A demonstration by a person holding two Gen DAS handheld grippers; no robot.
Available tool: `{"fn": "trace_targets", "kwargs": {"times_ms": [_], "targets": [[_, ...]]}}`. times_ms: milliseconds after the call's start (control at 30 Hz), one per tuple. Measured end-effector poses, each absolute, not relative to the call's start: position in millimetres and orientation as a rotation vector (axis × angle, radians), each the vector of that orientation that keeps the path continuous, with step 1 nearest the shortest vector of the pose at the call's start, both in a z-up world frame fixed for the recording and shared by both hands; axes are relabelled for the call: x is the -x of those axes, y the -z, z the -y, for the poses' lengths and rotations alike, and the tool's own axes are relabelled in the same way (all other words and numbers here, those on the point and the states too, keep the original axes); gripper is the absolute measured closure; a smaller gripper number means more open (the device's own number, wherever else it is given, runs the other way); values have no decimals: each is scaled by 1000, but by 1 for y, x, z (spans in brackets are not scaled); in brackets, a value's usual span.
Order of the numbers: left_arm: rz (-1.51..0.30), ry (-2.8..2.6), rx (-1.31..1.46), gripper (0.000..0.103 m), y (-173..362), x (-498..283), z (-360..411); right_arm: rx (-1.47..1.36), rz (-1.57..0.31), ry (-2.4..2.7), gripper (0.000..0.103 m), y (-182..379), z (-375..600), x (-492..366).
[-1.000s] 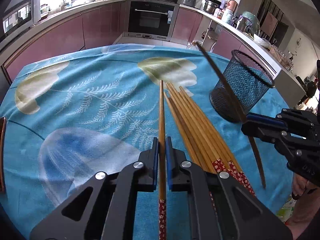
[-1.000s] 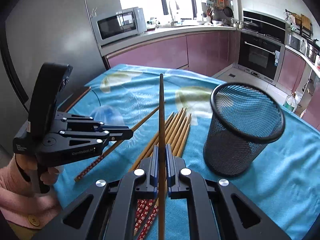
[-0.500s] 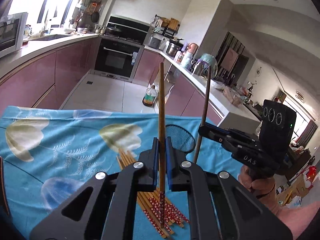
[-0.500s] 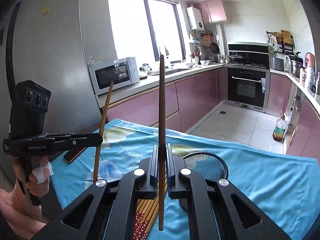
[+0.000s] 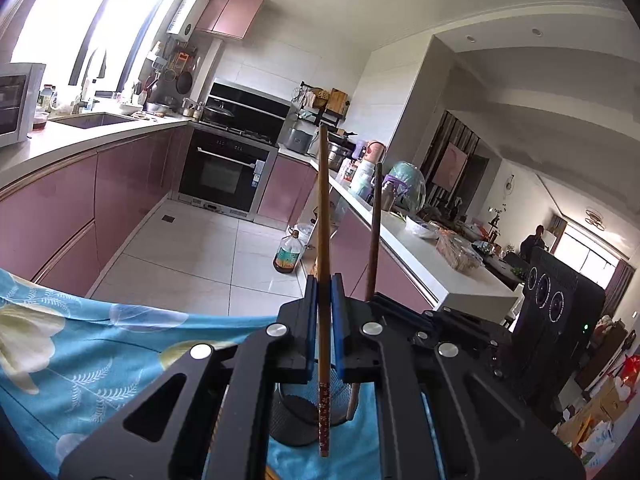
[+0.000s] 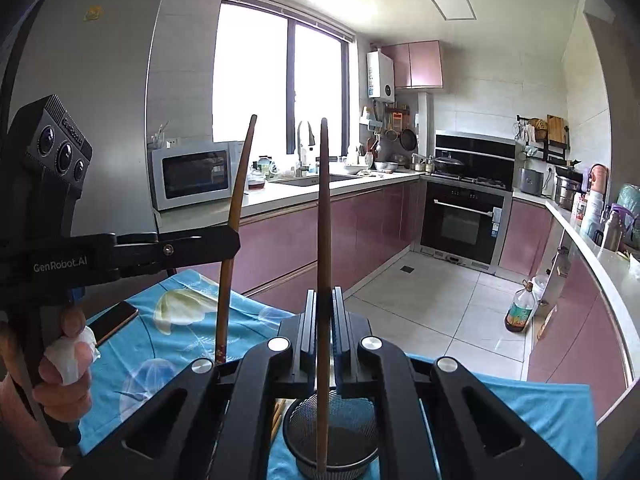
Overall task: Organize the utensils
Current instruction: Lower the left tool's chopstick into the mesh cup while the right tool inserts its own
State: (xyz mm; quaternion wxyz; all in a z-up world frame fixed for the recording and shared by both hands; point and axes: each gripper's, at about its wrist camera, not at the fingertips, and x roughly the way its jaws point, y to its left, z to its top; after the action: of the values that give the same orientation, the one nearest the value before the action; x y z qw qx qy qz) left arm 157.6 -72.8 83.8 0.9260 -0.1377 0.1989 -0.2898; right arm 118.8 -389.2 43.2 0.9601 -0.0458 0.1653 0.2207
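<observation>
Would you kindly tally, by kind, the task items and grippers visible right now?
Held chopsticks: 2 (light one, dark one)
Mesh cup: 1
Left gripper: 1
Right gripper: 1
Total: 5
Loose chopsticks are mostly hidden, so uncounted.

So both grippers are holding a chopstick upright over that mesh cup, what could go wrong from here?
The left gripper and right gripper sit close together, so they might bump above the mesh cup. The left chopstick hangs near the cup's rim and could catch there and tip the light cup. The right chopstick is pinched on a narrow stretch and may swing.
</observation>
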Motion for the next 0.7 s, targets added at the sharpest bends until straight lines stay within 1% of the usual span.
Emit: {"fn": "trace_targets", "kwargs": {"times_ms": [233,500,700], "targets": [[-384,529,312,96,-69,-186,94,139,-343,-419,97,-36,384,-139],[-487,483,299,96,-23,-215,113,165,-483,-421,97,0,380,-163],[-531,464,271,96,5,-218,115,161,-534,-417,97,15,379,-165]]}}
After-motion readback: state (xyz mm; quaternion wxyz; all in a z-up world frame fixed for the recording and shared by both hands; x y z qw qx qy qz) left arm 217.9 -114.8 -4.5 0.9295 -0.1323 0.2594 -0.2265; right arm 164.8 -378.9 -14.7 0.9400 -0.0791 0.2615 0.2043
